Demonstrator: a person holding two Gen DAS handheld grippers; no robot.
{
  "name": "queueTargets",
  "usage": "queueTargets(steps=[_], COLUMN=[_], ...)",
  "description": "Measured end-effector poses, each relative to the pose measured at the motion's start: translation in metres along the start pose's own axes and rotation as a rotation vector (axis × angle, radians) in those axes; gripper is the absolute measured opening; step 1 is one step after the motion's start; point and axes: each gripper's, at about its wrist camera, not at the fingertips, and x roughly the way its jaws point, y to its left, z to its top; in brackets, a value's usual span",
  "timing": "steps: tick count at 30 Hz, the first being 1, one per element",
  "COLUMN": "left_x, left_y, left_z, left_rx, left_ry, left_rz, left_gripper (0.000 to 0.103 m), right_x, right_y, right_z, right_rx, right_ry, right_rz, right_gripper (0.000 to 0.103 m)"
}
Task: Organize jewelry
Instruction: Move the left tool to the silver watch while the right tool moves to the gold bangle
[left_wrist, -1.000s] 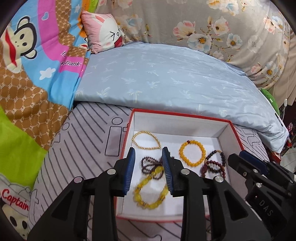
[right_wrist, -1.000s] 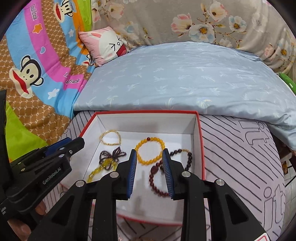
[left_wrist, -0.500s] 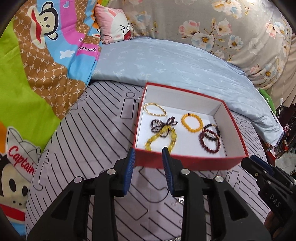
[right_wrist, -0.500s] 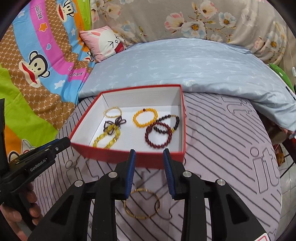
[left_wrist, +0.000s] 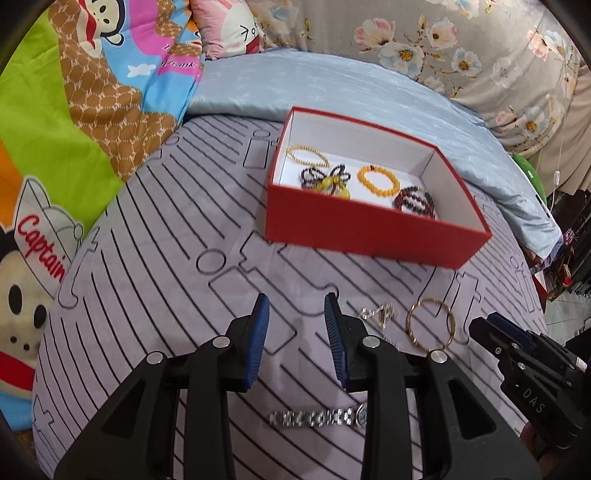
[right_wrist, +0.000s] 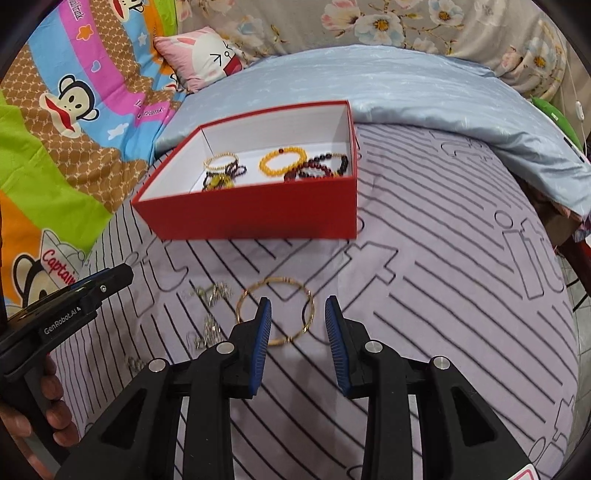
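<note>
A red box (left_wrist: 369, 225) with white inside stands on the striped purple sheet and holds several bead bracelets: a thin gold one (left_wrist: 308, 155), a dark one tangled with a yellow one (left_wrist: 327, 181), an orange one (left_wrist: 378, 181) and a dark red one (left_wrist: 413, 201). Nearer to me on the sheet lie a gold bangle (left_wrist: 430, 328), a silver chain (left_wrist: 378, 314) and a silver watch (left_wrist: 317, 417). My left gripper (left_wrist: 296, 310) hangs open and empty above the sheet, the watch under its fingers. My right gripper (right_wrist: 297, 310) is open over the gold bangle (right_wrist: 275, 314), not touching it. The red box (right_wrist: 258, 214) lies beyond.
A light blue quilt (left_wrist: 351, 85) lies behind the box, with a cartoon blanket (left_wrist: 74, 110) at the left and a pink pillow (right_wrist: 203, 59). The bed's edge drops off at the right (right_wrist: 561, 258). A hand (right_wrist: 48, 406) holds the left gripper (right_wrist: 123, 273). The silver chain (right_wrist: 212, 295) trails leftward.
Both grippers have drawn back from above the box toward the near side of the bed and sunk a little. The bangle, chain and watch have come into view.
</note>
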Motion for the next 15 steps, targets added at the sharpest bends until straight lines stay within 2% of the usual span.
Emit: queueTargets(steps=[6,9,11,13,15], left_x=[0.002,0.002,0.001,0.0,0.001], left_y=[-0.001,0.0,0.0,0.0,0.001], left_z=[-0.018,-0.024,-0.026,-0.028,-0.03], left_rx=[0.007,0.006,0.011,0.01,0.009], left_ry=[0.031,0.035,0.033,0.036,0.04], left_rz=[-0.003,-0.001,0.003,0.001,0.001], left_gripper=[0.03,0.039,0.045,0.046,0.047], right_x=[0.004,0.006,0.009,0.01,0.012], right_y=[0.004,0.008,0.01,0.01,0.012], right_z=[-0.019,-0.025,-0.025,-0.025,-0.024], right_rx=[0.002,-0.001,-0.001,0.006,0.007], right_ry=[0.036,0.047,0.052,0.045,0.033], right_rz=[0.015,0.028,0.03,0.026,0.021], right_gripper=[0.031,0.031,0.038,0.052,0.058])
